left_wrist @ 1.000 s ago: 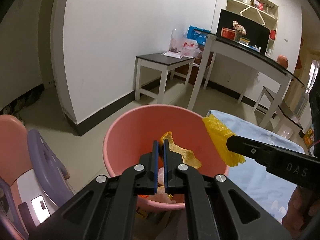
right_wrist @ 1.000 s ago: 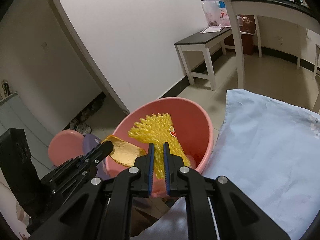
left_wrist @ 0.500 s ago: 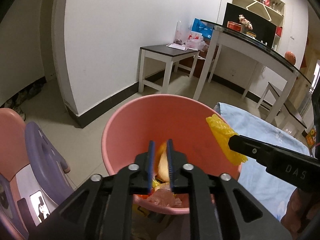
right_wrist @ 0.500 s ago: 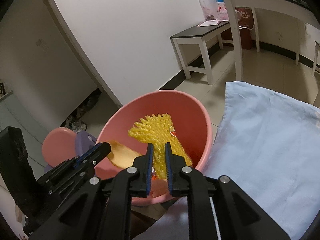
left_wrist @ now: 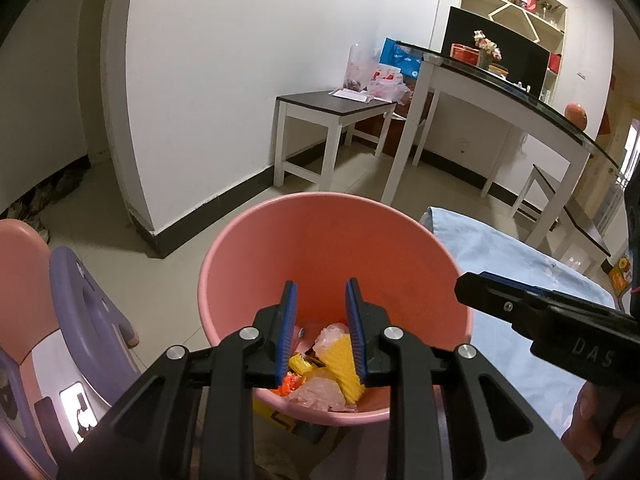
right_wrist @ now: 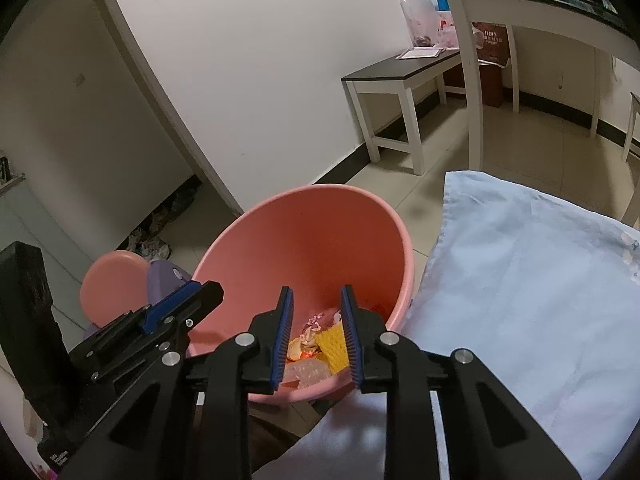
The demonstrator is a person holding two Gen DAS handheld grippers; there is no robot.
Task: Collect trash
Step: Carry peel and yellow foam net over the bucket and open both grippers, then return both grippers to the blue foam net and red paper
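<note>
A pink bucket (left_wrist: 328, 248) is standing on the tiled floor, and everything else is placed around it. Beside it, on its right as seen from the left wrist, a pale blue cloth (right_wrist: 528, 280) is lying spread over a raised surface, its edge close to the bucket's rim. Beyond the bucket, a white-legged bench with a dark top (left_wrist: 340, 106) is standing against the white wall, well apart from it. On the bucket's other side, a purple and pink child's chair (left_wrist: 84, 320) is sitting just beside it.

The left gripper (left_wrist: 320, 294) is hovering over the bucket's near rim, pointing down into it. Its jaws have just been opening, and they are standing apart with nothing between them. The right gripper (right_wrist: 316, 300) is hovering over the same rim from the cloth side; its jaws have likewise just been opening, and they are gaping with nothing pressed between the pads.

The trash is lying at the bottom of the bucket: a yellow foam net (left_wrist: 342, 364) is resting tilted on top of the heap, touching crumpled clear plastic (left_wrist: 320, 394), with a yellowish peel (right_wrist: 297, 348) and small orange scraps (left_wrist: 289, 385) beside it.
</note>
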